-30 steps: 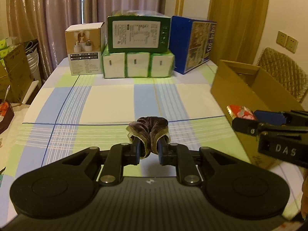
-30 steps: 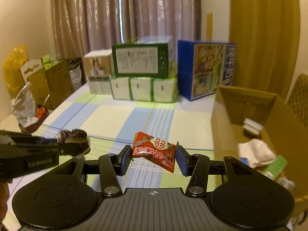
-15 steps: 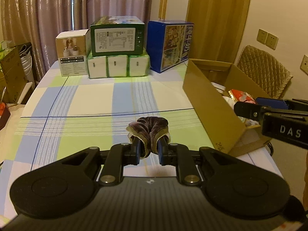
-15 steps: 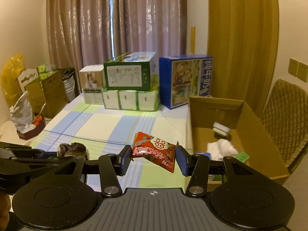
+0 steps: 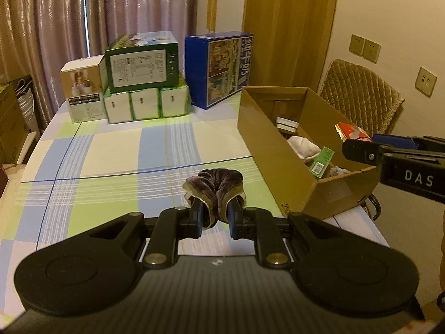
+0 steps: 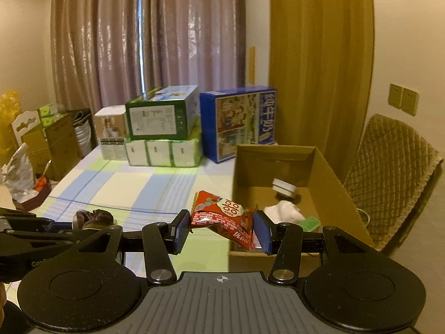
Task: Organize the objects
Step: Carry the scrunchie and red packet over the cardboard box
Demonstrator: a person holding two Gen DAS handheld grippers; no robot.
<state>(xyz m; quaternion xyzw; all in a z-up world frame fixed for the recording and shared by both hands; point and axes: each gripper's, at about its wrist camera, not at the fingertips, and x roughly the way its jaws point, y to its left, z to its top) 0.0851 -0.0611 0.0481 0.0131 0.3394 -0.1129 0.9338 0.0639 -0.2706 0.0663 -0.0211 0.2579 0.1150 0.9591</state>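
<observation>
My left gripper (image 5: 214,217) is shut on a dark purple velvet scrunchie (image 5: 215,185), held above the checked tablecloth (image 5: 111,161). My right gripper (image 6: 221,229) is shut on a red snack packet (image 6: 222,217), level with the near left corner of the open cardboard box (image 6: 331,178). In the left wrist view that packet (image 5: 352,132) hangs over the box (image 5: 267,136), at its right side. Inside the box lie a white cloth (image 5: 303,144), a small white tin (image 5: 287,123) and a green carton (image 5: 322,160). The left gripper (image 6: 47,226) with the scrunchie (image 6: 93,217) shows at the left of the right wrist view.
Stacked cartons stand at the table's far end: a green box (image 5: 141,61) on white tissue packs (image 5: 144,105), a beige box (image 5: 82,89) and a blue milk box (image 5: 222,68). A quilted chair (image 5: 358,97) stands behind the cardboard box. Clutter sits left of the table (image 6: 25,183).
Both grippers have risen and swung right toward the cardboard box, so its inside now shows. The snack packet has moved from in front of the box to over it. Both grips are unchanged.
</observation>
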